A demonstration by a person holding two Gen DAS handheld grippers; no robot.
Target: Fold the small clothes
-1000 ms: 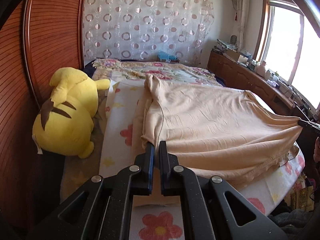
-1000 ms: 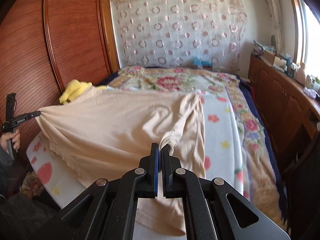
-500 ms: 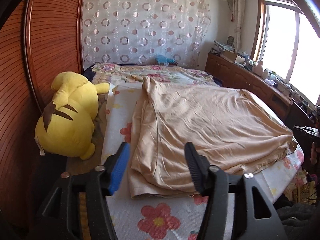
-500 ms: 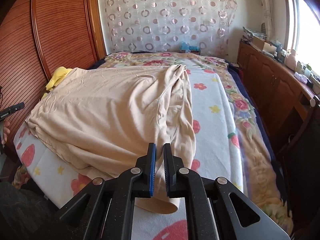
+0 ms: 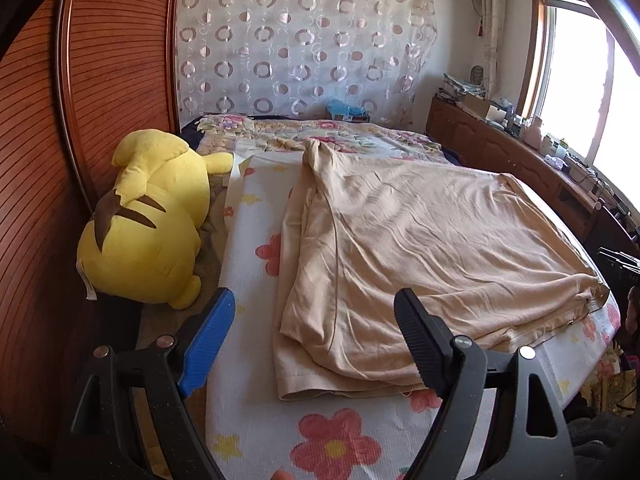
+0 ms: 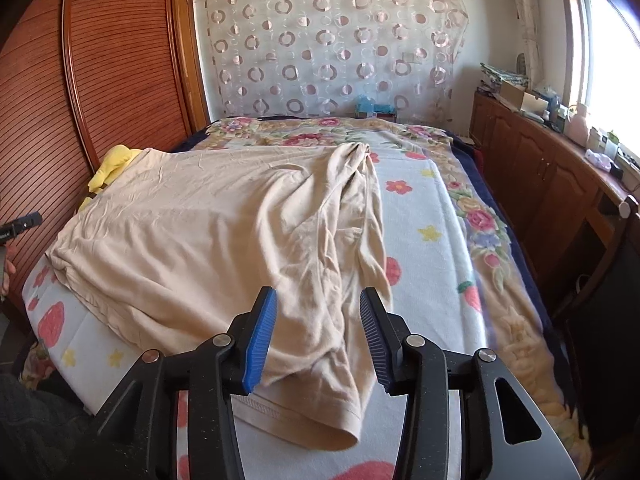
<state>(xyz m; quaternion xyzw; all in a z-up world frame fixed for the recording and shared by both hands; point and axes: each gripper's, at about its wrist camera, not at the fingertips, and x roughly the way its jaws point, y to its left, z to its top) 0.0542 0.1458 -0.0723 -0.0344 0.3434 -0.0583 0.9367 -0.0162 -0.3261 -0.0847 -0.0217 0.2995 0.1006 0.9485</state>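
Lying flat across the flowered bed [image 5: 256,420], the beige garment [image 5: 432,248] is seen folded over, its sleeve [image 6: 352,272] trailing toward six o'clock in the right view. Both the left tongs [image 5: 314,334] and right tongs [image 6: 318,340] are held spread above its near edge, nothing gripped. A yellow plush toy [image 5: 148,220] is seen at nine o'clock in the left view.

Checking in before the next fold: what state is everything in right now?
Left gripper: open, holding nothing.
Right gripper: open, holding nothing.
Beige garment: folded over, lying wrinkled on the bed.
Yellow plush toy: lying beside the garment, apart from it.
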